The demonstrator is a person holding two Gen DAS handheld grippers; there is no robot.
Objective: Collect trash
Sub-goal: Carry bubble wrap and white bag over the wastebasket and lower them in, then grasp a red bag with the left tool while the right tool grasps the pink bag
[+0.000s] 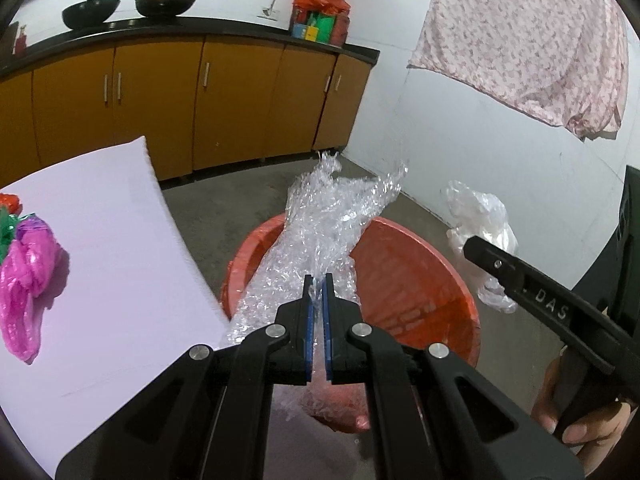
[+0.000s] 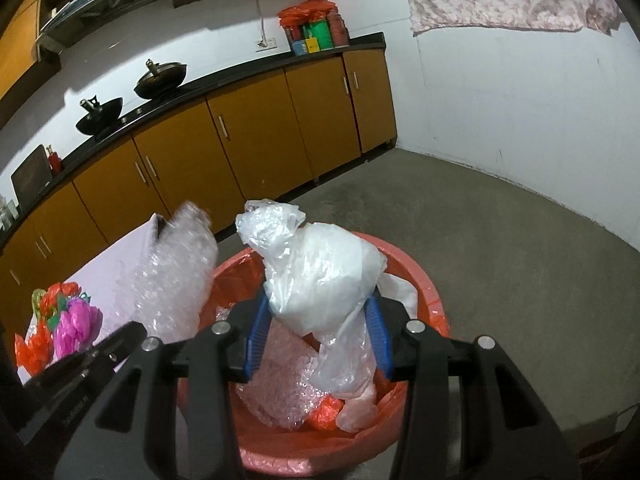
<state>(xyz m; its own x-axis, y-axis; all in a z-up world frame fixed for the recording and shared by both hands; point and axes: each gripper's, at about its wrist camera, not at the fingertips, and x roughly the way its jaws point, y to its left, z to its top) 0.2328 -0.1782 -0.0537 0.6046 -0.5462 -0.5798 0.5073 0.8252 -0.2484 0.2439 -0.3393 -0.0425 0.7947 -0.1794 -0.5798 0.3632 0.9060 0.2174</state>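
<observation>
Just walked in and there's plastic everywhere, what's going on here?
A person is collecting trash with a handheld tool in each hand. The left tool is shut on a sheet of bubble wrap over the red bin. The right tool holds a bunched white plastic bag above the same bin. Colourful plastic bags still lie on the white table.

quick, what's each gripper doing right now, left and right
Left gripper: shut on the bubble wrap.
Right gripper: shut on the white plastic bag, above the red basin.
</observation>
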